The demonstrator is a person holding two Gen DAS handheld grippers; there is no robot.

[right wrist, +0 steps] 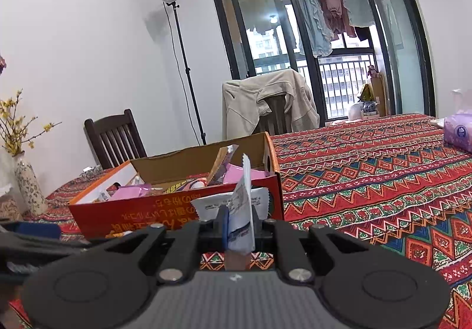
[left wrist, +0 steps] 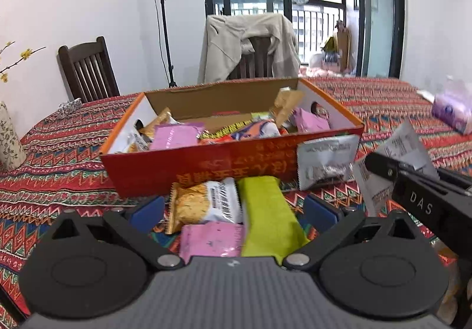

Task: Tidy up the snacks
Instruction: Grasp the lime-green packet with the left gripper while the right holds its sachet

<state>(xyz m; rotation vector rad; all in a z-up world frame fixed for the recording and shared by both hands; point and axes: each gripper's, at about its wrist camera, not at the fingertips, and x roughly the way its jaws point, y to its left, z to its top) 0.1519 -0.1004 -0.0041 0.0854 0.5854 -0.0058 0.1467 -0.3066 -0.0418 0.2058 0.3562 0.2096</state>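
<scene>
A red cardboard box (left wrist: 236,161) holding several snack packets stands on the patterned tablecloth; it also shows in the right wrist view (right wrist: 165,211). My left gripper (left wrist: 234,212) is open, low over a green packet (left wrist: 267,220), a pink packet (left wrist: 211,240) and a yellow-and-white packet (left wrist: 206,203) lying in front of the box. My right gripper (right wrist: 239,224) is shut on a white sachet (right wrist: 243,211), held edge-up just before the box; the sachet also shows in the left wrist view (left wrist: 404,152). Another white sachet (left wrist: 326,161) leans on the box front.
A purple tissue pack (right wrist: 458,131) lies at the far right of the table. A floral vase (right wrist: 28,184) stands at the left. Two chairs, one draped with a beige jacket (right wrist: 265,105), stand behind the table (right wrist: 383,181).
</scene>
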